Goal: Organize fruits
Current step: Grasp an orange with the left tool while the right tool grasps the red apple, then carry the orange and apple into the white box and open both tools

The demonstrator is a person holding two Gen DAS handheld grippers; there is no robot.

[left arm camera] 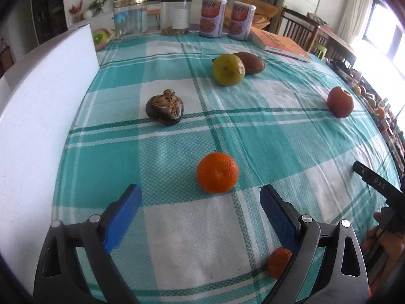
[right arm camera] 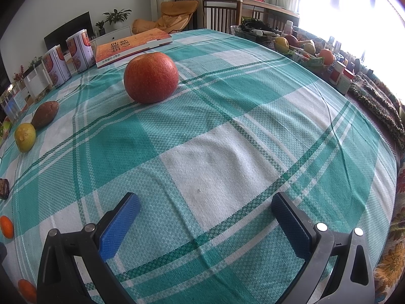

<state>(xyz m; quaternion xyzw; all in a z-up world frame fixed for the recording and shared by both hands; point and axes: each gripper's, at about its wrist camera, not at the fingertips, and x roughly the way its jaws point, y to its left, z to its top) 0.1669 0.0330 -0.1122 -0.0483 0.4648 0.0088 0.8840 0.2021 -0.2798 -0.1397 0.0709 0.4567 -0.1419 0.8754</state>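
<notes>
- Left gripper [left arm camera: 200,197]: jaws spread wide, nothing between the blue pads [left arm camera: 121,219], poised above the checked tablecloth [left arm camera: 192,248].
- Tangerine [left arm camera: 217,172]: on the cloth just beyond the left gripper's fingertips, centred between them, not touching either pad.
- Second tangerine [left arm camera: 278,262]: smaller, near edge of the left wrist view, partly hidden behind the right-hand finger of the left gripper.
- Dark mangosteen [left arm camera: 164,110]: left of centre, farther than the first tangerine, well apart from it.
- Green-yellow pear [left arm camera: 227,69]: far centre, touching or just beside a brown oblong fruit [left arm camera: 253,62] behind it.
- Red apple [left arm camera: 340,102]: far right in the left wrist view, alone on the cloth.
- White foam board [left arm camera: 45,131]: upright along the left edge of the table.
- Clear containers [left arm camera: 130,19], two printed canisters [left arm camera: 212,16] and an orange book [left arm camera: 281,44]: in a row along the far edge.
- Right gripper [right arm camera: 205,202]: released, jaws fully apart, empty, over a white square of the cloth; also visible at the right edge of the left wrist view, held by a hand [left arm camera: 379,243].
- Red apple [right arm camera: 151,77] in the right wrist view: ahead and left of the right gripper, well apart from its fingertips, near the book [right arm camera: 131,46].
- Pear [right arm camera: 24,136] and brown fruit [right arm camera: 45,114]: at the left edge of the right wrist view, side by side.
- Basket of mixed fruit [right arm camera: 303,50]: beyond the far right edge of the table, among small bottles.
</notes>
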